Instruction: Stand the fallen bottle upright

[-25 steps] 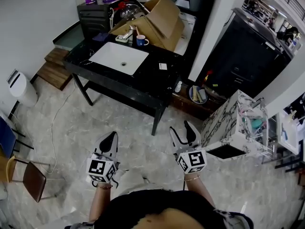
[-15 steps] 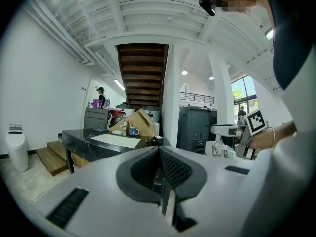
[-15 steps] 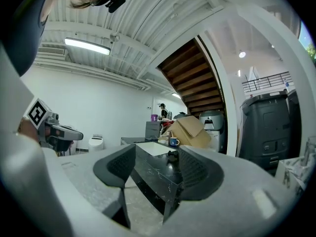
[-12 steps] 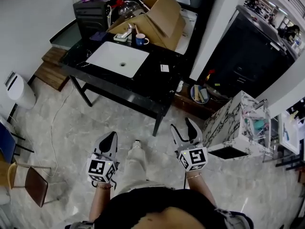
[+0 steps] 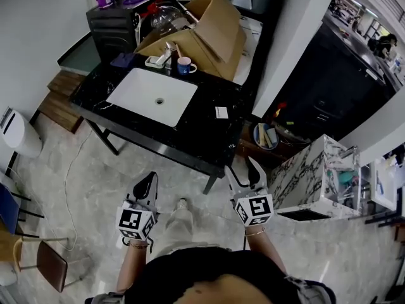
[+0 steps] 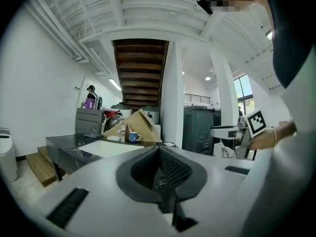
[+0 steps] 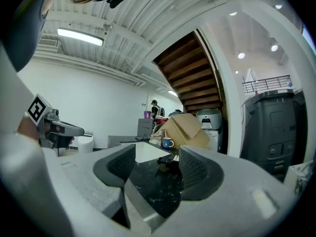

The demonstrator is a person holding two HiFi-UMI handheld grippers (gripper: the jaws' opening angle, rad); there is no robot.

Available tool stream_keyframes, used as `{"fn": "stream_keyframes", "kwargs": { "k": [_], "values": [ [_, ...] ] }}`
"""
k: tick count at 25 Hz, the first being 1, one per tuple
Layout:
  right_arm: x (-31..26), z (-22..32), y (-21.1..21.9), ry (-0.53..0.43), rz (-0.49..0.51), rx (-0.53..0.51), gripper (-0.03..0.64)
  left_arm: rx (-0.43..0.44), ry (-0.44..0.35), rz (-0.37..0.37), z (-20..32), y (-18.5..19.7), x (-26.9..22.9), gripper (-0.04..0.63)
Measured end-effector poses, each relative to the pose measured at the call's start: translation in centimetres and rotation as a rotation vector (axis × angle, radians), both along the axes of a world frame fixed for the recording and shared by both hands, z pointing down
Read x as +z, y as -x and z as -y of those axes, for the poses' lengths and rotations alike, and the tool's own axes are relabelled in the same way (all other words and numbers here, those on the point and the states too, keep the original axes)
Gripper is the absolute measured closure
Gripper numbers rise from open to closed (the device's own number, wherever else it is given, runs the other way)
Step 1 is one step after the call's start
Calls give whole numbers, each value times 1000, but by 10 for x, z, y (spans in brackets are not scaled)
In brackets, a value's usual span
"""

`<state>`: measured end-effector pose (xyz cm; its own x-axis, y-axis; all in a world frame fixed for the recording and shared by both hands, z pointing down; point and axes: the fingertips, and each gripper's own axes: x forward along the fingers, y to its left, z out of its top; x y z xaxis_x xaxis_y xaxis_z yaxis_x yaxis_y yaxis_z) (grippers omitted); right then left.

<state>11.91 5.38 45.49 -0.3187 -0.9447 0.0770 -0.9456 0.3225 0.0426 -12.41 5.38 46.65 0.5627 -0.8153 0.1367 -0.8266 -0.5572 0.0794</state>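
Left gripper (image 5: 149, 181) has its jaws pressed together with nothing in them, and hangs over the floor (image 5: 95, 170) short of the near edge of the black table (image 5: 205, 141). Right gripper (image 5: 243, 170) is wide open and empty, its tips at the table's near right corner, so it's the nearer one. Looking out between its jaws in the right gripper view, what I take for the fallen bottle (image 7: 166, 164) is a dark low shape lying on the tabletop, straight ahead and a bit beyond the near edge, just in front of the white card (image 5: 221, 112). The long axis seems to run across the gripper's line of sight rather than along it. That's a judgement only, the shape is small and dark on dark stone. The head view doesn't resolve it at all; the area near the card just reads as black marble there. Further out are the white sink basin (image 5: 136, 94) toward the left half and a blue mug (image 5: 185, 65) at the far edge beside a cardboard box (image 5: 209, 27). Cap end vs base end — can't tell from here. The left gripper view shows only the far clutter, no bottle.
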Motion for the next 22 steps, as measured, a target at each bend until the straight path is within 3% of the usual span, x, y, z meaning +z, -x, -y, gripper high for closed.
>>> {"fn": "stream_keyframes", "kwargs": {
  "k": [6, 13, 22],
  "values": [
    [8, 68, -1, 31, -13, -4, 360, 29, 8, 0, 70, -2, -3, 595],
    [24, 138, 7, 88, -104, -100, 360, 52, -28, 1, 149, -2, -16, 595],
    [47, 194, 11, 129, -120, -84, 360, 82, -3, -7, 211, -4, -3, 595]
  ]
}}
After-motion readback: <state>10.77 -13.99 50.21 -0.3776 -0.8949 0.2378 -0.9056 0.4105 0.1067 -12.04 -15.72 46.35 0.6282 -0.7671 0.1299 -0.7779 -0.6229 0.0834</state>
